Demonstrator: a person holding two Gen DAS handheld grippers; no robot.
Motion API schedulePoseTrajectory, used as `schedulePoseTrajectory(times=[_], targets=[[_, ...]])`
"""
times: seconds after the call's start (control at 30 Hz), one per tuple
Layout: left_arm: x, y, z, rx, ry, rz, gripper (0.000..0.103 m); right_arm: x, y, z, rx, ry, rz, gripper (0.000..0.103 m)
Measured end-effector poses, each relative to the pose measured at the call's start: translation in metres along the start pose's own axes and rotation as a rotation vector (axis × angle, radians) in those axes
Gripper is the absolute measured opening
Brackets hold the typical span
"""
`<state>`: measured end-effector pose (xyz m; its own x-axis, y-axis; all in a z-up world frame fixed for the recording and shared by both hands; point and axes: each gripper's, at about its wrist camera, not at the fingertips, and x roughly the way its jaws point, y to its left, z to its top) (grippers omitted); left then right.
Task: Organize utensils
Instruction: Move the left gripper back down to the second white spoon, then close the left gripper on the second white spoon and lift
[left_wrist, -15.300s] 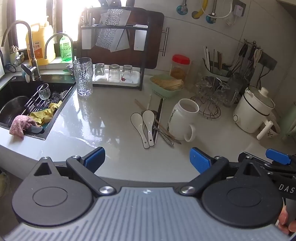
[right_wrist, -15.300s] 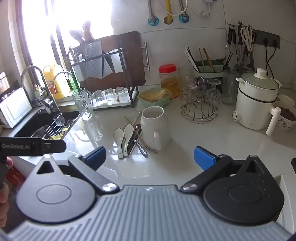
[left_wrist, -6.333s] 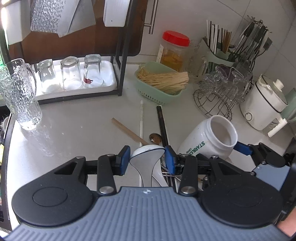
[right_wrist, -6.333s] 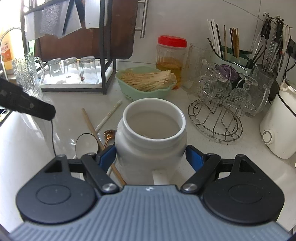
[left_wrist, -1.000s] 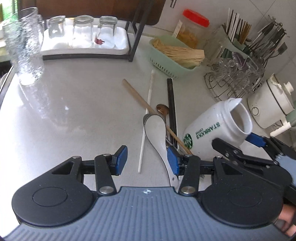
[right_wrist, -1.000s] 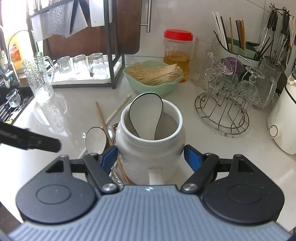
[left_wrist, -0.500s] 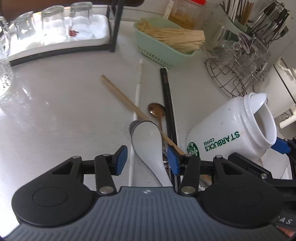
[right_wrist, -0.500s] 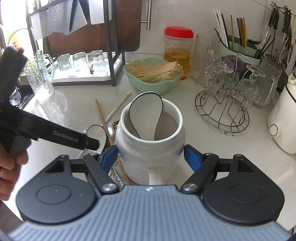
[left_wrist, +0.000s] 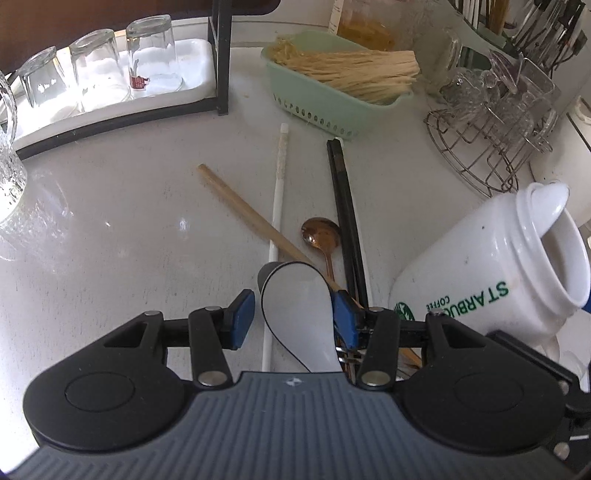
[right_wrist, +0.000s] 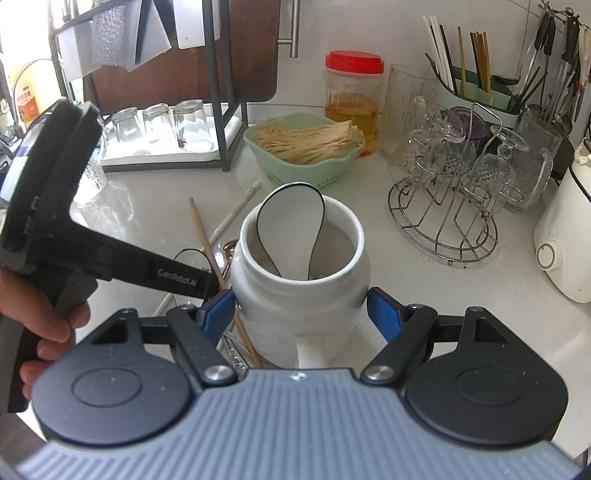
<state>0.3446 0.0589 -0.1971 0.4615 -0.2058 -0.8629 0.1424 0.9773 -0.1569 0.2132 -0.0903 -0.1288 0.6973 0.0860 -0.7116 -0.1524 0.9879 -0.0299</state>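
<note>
A home kitchen is shown. On a pale stone countertop, upturned drinking glasses are drained on a tray under a black rack, and noodles are held in a green basket. Chopsticks are stood in a wall-side holder, glassware is hung on a wire stand, and a faucet is seen by the window.

Sunlit white countertop, tiled wall

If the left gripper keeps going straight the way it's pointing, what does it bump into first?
Probably the white spoon on the counter, whose bowl already lies between the left gripper's open jaws. Depth is hard to judge.
</note>
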Motion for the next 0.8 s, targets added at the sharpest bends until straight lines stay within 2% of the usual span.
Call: schedulePoseTrajectory(times=[0.13, 0.2, 0.47, 0.63, 0.67, 0.7, 0.8], targets=[[0.0, -0.004, 0.0, 0.003, -0.012, 0.019, 0.053, 0.0, 0.0, -0.001, 0.004, -0.002, -0.005, 0.081], [0.0, -0.004, 0.0, -0.003, -0.012, 0.021, 0.046, 0.0, 0.0, -0.001, 0.006, -0.004, -0.004, 0.081], [-0.008, 0.002, 0.001, -0.014, 0.001, 0.029, 0.044, 0.0, 0.0, -0.002, 0.015, -0.011, -0.007, 0.08], [-0.024, 0.005, 0.004, -0.018, -0.02, 0.032, 0.043, -0.001, 0.0, -0.003, 0.013, -0.015, -0.01, 0.08], [-0.027, 0.006, 0.004, -0.02, -0.022, 0.032, 0.027, -0.001, 0.0, -0.003, 0.015, -0.016, -0.011, 0.08], [-0.03, 0.007, 0.004, -0.022, -0.022, 0.032, 0.018, -0.001, 0.0, -0.003, 0.015, -0.017, -0.011, 0.08], [-0.039, 0.009, 0.005, -0.028, -0.03, 0.019, 0.015, 0.0, 0.001, -0.003, 0.014, -0.021, -0.014, 0.081]])
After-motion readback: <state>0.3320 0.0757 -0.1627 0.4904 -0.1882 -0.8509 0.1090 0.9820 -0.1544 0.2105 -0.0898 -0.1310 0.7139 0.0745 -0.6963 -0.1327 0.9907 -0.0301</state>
